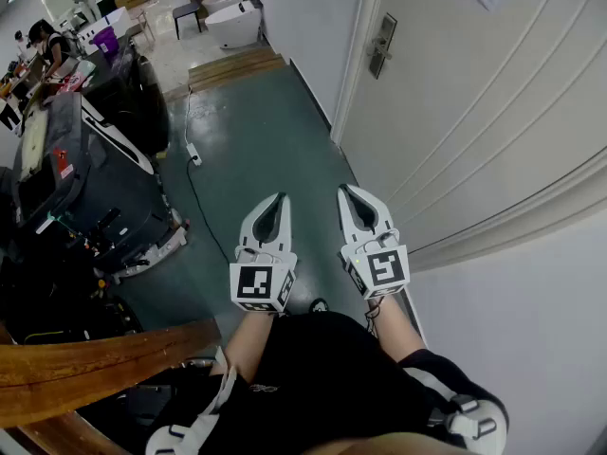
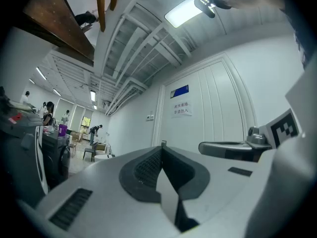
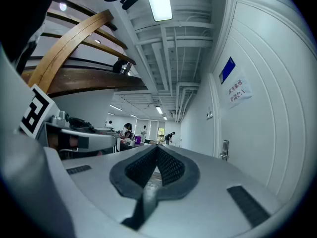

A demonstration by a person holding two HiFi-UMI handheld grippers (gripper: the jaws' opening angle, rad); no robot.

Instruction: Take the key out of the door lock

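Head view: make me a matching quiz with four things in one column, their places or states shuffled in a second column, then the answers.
1. door lock
2. power strip
3. wooden rail
4. right claw

A. shut, holding nothing
B. lower left corner of the view
C. on the white door
D. lying on the floor

Pairs: 1-C, 2-D, 3-B, 4-A

Green floor (image 1: 256,140): white power strip (image 1: 193,152), black cable (image 1: 202,202), wooden planks (image 1: 232,64) beyond.
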